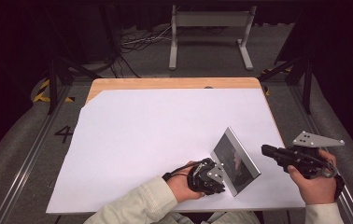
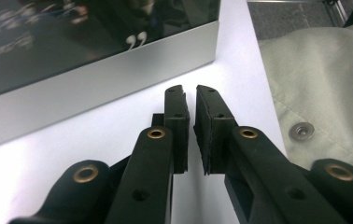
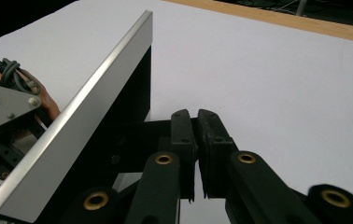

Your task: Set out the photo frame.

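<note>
Silver-framed picture frame (image 1: pixel 236 161) standing tilted on the white table cover (image 1: pixel 142 135), near edge.
Legible marking: a white closing quotation mark on the dark glass. Left gripper (image 2: pixel 191 95) just beside the frame, jaws nearly together, empty. Right gripper (image 3: pixel 194 120) jaws closed, empty.

Picture frames: one (image 1: pixel 236 161), lower right of the high view
Grippers: two (image 1: pixel 219 179) (image 1: pixel 264 149)
Tables: one (image 1: pixel 174 83)
White sheets: one (image 1: pixel 156 135)
</note>
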Action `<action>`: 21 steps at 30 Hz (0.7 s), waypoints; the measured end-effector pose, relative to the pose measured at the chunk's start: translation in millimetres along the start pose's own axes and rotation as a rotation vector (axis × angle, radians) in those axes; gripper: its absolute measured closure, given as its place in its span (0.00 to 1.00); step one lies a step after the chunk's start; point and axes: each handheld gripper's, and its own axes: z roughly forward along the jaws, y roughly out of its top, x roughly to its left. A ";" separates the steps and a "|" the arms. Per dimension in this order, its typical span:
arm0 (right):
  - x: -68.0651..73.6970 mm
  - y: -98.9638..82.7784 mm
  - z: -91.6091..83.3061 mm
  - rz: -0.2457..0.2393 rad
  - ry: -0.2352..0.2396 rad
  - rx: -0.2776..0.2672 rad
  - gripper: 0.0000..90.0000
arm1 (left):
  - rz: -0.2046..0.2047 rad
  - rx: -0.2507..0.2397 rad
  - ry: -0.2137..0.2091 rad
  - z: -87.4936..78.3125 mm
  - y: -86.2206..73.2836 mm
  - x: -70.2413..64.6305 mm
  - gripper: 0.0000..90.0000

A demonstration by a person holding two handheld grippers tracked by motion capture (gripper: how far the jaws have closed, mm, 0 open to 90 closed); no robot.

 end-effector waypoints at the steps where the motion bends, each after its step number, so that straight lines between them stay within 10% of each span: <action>1: 0.0 0.7 0.4 0.001 0.003 0.000 0.93 | -0.005 0.001 0.007 -2.2 -1.6 1.1 0.92; 21: 14.2 23.4 4.7 0.007 0.009 0.049 0.81 | -0.136 -0.002 0.071 -36.9 -38.0 15.7 0.86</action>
